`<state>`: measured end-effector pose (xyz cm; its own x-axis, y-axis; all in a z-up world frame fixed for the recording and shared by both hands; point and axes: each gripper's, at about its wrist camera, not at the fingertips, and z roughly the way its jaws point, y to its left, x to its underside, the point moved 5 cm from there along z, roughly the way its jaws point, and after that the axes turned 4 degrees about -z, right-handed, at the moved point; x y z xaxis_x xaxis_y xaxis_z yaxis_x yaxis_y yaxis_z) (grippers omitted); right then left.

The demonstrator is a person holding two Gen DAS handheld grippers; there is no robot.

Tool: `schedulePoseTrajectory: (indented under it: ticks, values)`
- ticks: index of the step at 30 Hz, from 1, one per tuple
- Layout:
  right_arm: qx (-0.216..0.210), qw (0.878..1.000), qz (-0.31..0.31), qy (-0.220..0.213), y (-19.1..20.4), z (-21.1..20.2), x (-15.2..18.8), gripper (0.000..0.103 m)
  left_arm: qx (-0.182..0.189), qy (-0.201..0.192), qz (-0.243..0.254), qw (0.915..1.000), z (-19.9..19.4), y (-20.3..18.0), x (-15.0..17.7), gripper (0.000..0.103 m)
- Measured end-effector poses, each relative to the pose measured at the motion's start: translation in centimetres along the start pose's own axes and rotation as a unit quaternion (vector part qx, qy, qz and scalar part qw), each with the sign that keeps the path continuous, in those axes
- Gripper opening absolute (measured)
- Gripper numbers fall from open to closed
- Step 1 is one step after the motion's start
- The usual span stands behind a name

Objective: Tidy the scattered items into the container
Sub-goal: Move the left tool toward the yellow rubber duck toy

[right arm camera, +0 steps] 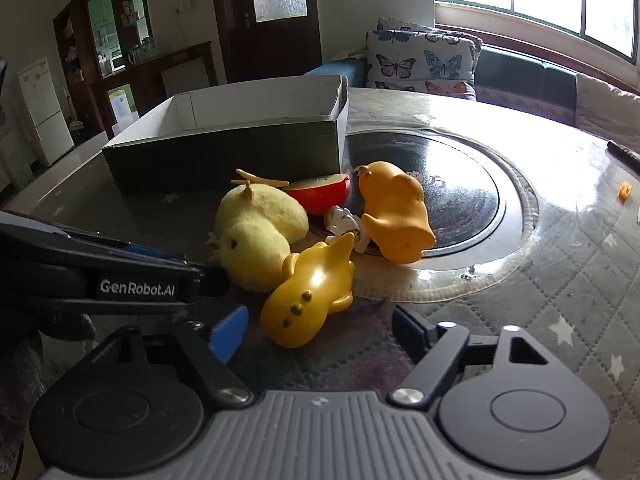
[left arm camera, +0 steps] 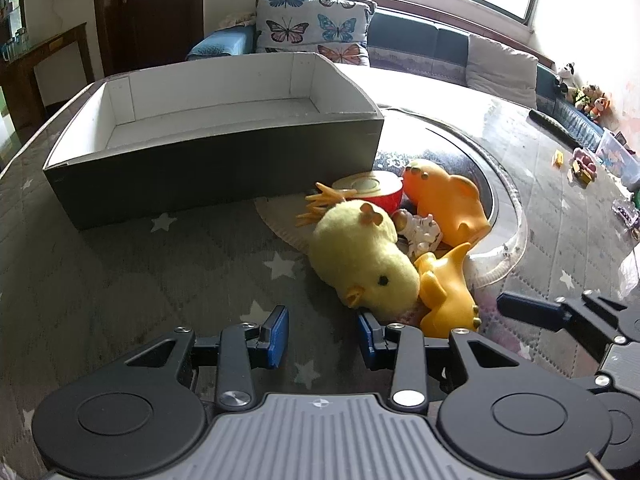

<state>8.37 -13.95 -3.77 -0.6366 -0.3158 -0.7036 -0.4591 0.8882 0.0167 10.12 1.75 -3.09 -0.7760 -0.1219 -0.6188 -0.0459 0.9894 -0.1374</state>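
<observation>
An empty dark box with a white inside [left arm camera: 224,120] [right arm camera: 256,120] stands at the back of the table. In front of it lies a heap: a yellow plush chick [left arm camera: 360,256] [right arm camera: 256,232], two orange rubber toys [left arm camera: 444,196] [left arm camera: 448,296] [right arm camera: 396,208] [right arm camera: 312,284], a red half apple [left arm camera: 372,190] [right arm camera: 320,196], a small white figurine [left arm camera: 420,232] [right arm camera: 344,220] and orange toy fries [left arm camera: 320,200]. My left gripper [left arm camera: 324,332] is open and empty, just short of the chick. My right gripper [right arm camera: 320,332] is open and empty, just short of the near orange toy.
The table has a grey star-patterned cloth under a clear cover and a round dark glass inset [right arm camera: 452,184]. Small toys and a plastic tub [left arm camera: 584,164] lie at the far right edge. A sofa with butterfly cushions [left arm camera: 312,24] stands behind.
</observation>
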Motion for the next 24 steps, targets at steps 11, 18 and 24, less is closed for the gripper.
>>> schedulePoseTrajectory:
  ticks: [11,18,24]
  values:
    - [-0.012,1.0,0.016,0.004,-0.4,0.0,0.2,0.041,0.008,-0.002,-0.008,0.9999,-0.2,0.3,-0.5,0.04]
    - [-0.006,1.0,0.019,0.003,-0.6,-0.5,0.4,0.035,0.022,-0.002,-0.008,0.9997,-0.6,-0.1,-0.5,0.04]
    - [0.003,1.0,0.016,0.003,-0.9,-0.9,0.7,0.035,0.04,0.003,-0.009,0.9992,-0.9,-0.8,-0.3,0.04]
